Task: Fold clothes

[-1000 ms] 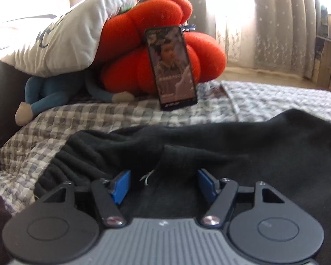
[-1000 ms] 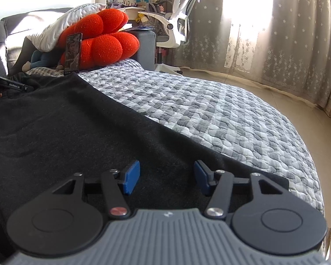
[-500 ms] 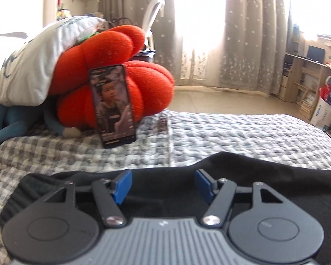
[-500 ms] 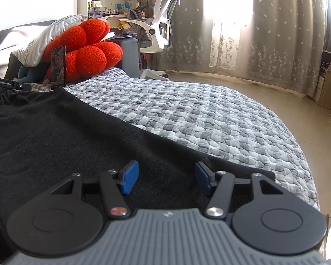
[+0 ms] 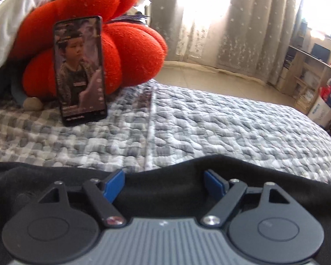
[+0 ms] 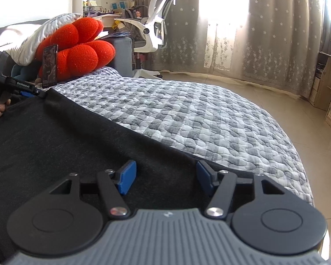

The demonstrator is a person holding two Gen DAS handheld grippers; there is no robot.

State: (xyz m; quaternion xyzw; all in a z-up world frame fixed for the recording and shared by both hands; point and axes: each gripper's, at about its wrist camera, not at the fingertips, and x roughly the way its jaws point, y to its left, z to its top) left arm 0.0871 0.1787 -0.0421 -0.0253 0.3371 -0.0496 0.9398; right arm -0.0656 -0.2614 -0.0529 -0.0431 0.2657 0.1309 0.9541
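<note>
Quilted bed [image 6: 187,114], dark garment [image 6: 55,145] along edge

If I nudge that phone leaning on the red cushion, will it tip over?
Probably yes: the phone stands nearly upright on its narrow edge, leaning on the soft red cushion. The quilted bedcover under it looks squashy, so its footing seems poor.

Bright daylight through patterned grey curtains [image 6: 273,28] across the far wall, washing out the windows behind. Pale tiled floor [image 6: 298,119] to the right, wooden shelving [image 5: 306,70] crowded with boxes at the far right, a white office chair [image 6: 156,28] before a cluttered desk [image 6: 108,17] far left. Nearer, a bed under a grey-and-white checked quilt [image 6: 187,114], with a red lobed cushion [image 5: 130,50], a white pillow [image 6: 39,37] and a phone [image 5: 79,70] propped upright at its head.
</note>
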